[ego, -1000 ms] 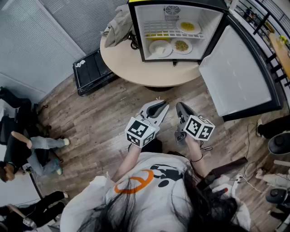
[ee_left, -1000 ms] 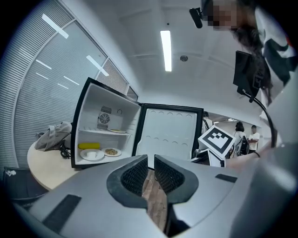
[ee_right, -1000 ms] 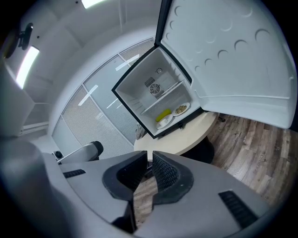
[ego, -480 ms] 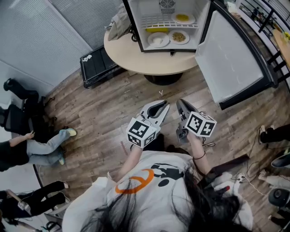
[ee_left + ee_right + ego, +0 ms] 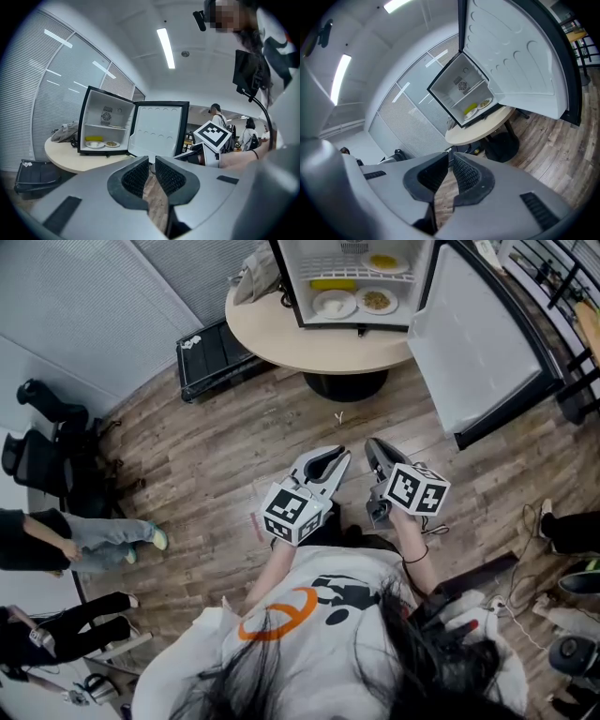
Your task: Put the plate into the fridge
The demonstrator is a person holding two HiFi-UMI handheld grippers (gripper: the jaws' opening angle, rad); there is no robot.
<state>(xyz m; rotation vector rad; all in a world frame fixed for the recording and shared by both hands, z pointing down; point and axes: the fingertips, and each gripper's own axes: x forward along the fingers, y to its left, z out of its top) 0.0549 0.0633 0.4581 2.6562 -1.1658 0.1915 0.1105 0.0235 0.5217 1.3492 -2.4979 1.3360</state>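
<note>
The small fridge [image 5: 356, 282] stands open on the round table [image 5: 309, 338]. On its lower shelf lie a white plate [image 5: 335, 303] and a plate of food [image 5: 377, 300]; a third plate [image 5: 382, 261] sits on the upper shelf. My left gripper [image 5: 330, 461] and right gripper [image 5: 373, 450] hang side by side over the wooden floor, well short of the table. Both are shut with nothing between the jaws. In the left gripper view the left gripper [image 5: 151, 165] points at the fridge [image 5: 108, 126]. In the right gripper view the right gripper [image 5: 451, 161] also faces the fridge [image 5: 461, 91].
The fridge door [image 5: 473, 343] swings wide to the right. A black case [image 5: 211, 357] lies on the floor left of the table, and a grey bag [image 5: 255, 273] rests on the table beside the fridge. People sit at the far left [image 5: 56, 540]. Cables and gear lie at the lower right [image 5: 562, 615].
The table and fridge have slid up and farther off in the head view as the person backed away. Both grippers keep the same shut pose near the body.
</note>
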